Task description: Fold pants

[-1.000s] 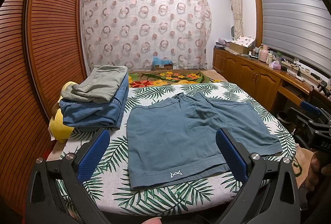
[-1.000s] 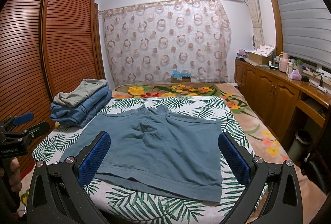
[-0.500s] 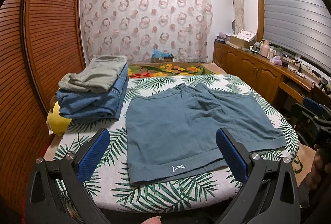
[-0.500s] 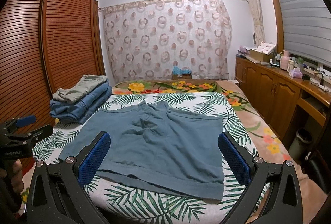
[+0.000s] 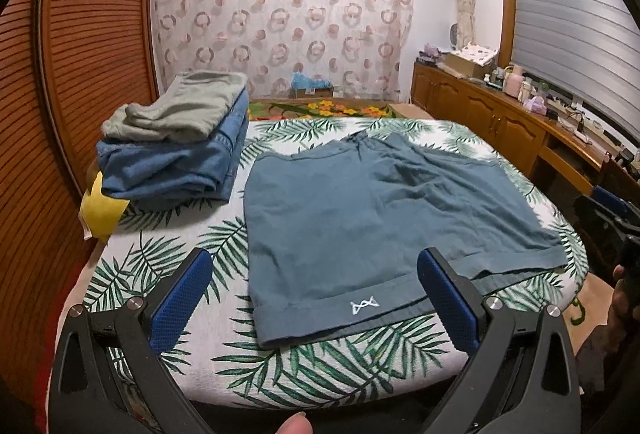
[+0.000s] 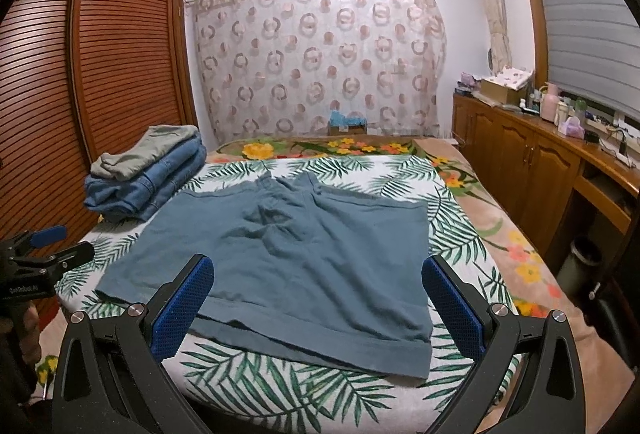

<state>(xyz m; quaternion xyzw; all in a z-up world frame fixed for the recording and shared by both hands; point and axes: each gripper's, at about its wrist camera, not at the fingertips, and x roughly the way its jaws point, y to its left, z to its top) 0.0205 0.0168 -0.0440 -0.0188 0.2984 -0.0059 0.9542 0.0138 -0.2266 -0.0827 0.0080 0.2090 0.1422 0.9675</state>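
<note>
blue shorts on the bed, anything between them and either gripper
Nothing visible. The blue shorts lie flat on the leaf-print bed, hems nearest both open grippers: left gripper, right gripper. The stack of folded clothes sits off to their left, apart from them.

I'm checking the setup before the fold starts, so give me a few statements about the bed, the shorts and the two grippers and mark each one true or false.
1. The blue shorts lie spread flat on the leaf-print bed cover. True.
2. The left gripper is shut on the shorts' hem. False: its jaws stand wide apart, holding nothing.
3. A stack of folded clothes sits on the bed beside the shorts. True.
4. The top item of that stack is yellow. False: it is grey-green, lying on denim.
5. The right gripper is open. True.
6. The shorts are already folded in half. False: both legs lie unfolded.
</note>
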